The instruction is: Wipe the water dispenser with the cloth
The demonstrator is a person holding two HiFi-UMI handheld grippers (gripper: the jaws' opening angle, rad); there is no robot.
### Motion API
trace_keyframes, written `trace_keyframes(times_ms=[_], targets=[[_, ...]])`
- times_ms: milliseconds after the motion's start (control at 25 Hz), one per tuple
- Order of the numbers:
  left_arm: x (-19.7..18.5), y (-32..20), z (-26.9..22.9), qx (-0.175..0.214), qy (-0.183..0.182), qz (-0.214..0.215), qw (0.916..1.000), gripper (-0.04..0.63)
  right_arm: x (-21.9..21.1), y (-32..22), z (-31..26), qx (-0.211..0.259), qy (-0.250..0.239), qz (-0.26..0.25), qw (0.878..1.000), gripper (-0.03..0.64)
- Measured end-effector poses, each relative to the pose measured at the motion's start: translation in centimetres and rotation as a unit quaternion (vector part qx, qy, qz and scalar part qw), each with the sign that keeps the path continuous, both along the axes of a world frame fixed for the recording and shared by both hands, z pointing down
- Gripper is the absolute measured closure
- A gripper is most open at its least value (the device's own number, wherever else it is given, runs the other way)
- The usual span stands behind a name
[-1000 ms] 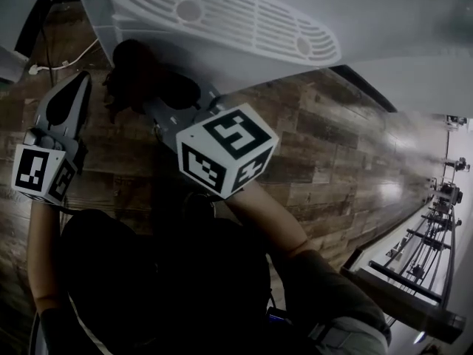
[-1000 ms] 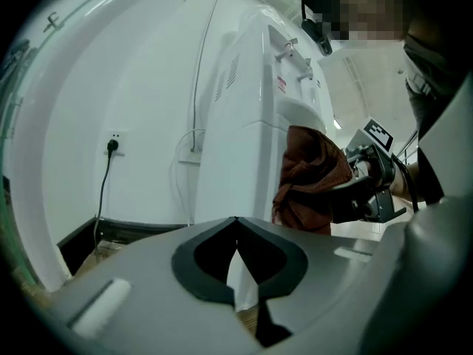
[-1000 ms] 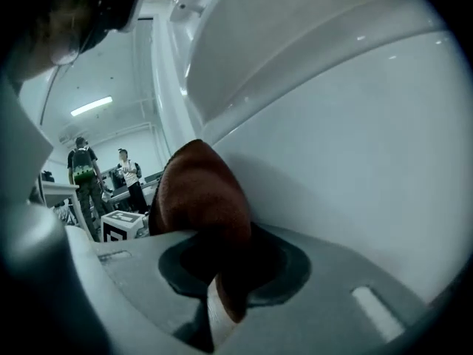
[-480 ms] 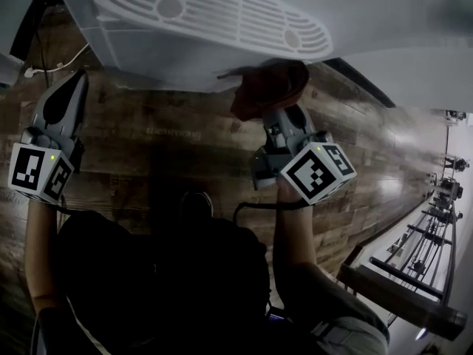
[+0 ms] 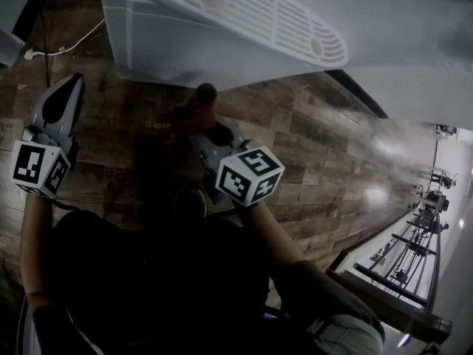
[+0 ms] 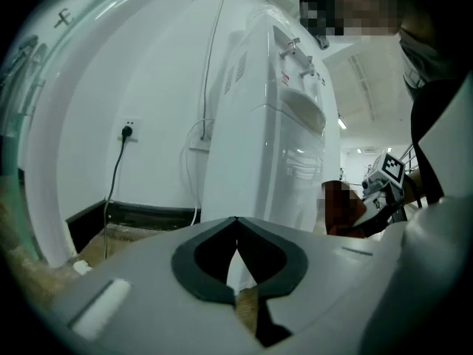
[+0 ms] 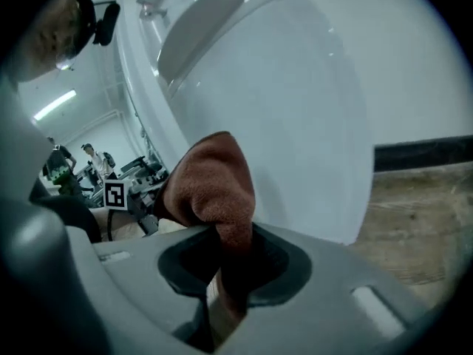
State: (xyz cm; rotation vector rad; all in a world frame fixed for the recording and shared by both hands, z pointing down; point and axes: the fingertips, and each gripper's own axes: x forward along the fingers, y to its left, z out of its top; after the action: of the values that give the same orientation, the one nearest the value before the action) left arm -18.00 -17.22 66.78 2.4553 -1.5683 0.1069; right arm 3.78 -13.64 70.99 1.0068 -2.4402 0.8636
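rust cloth point(image 7: 211, 187) in right claw point(image 7: 225, 239), beside water dispenser point(image 7: 295, 124) front edge.

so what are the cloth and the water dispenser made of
The cloth looks like microfibre or fleece, matt rust-brown, with a fuzzy nap. The water dispenser is probably moulded plastic, smooth glossy white: soft reflections on its curved panels.

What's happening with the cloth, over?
Right gripper shut on brown cloth. Left gripper shut, empty. Cloth close to water dispenser, contact unclear. Nothing between them.
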Motion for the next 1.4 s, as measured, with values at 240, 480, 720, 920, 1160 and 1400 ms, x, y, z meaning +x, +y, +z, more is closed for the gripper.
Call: trace_keyframes(times_ms=[240, 480, 720, 920, 1160, 1400], targets=[[-0.3, 1.5, 4.4, -0.033, 0.007, -0.006, 0.9994, 0.575, -9.3, 0.7, 6.7, -0.039, -0.001, -0.08, 0.996, 0.549], [-0.5, 2.5, 6.8, -0.05, 0.006, -0.011, 0.9987, 0.577, -13.8, -0.4, 12.5, -0.092, 0.024, -0.109, 0.989, 0.549], [-1.4, 3.4, 7.0, -0.055, -0.011, -0.008, 0.9984, 0.577, -15.9, -3.1, 14.2, -0.105, 0.036, -0.095, 0.989, 0.549], [-3.1, 3.7, 2.8, -0.049, -0.026, -0.03, 0.998, 0.577, -16.6, -4.1, 6.3, -0.085, 0.0, -0.066, 0.994, 0.549], [-2.3, 4.0, -8.2, -0.012, -0.074, -0.009, 0.9971, 0.577, -17.6, -3.9, -6.7, -0.075, -0.042, -0.043, 0.995, 0.549], [-2.9, 5.1, -19.3, -0.015, -0.013, -0.066, 0.9976, 0.577, -18.3, -3.1, -17.6, -0.059, -0.062, -0.018, 0.996, 0.549]])
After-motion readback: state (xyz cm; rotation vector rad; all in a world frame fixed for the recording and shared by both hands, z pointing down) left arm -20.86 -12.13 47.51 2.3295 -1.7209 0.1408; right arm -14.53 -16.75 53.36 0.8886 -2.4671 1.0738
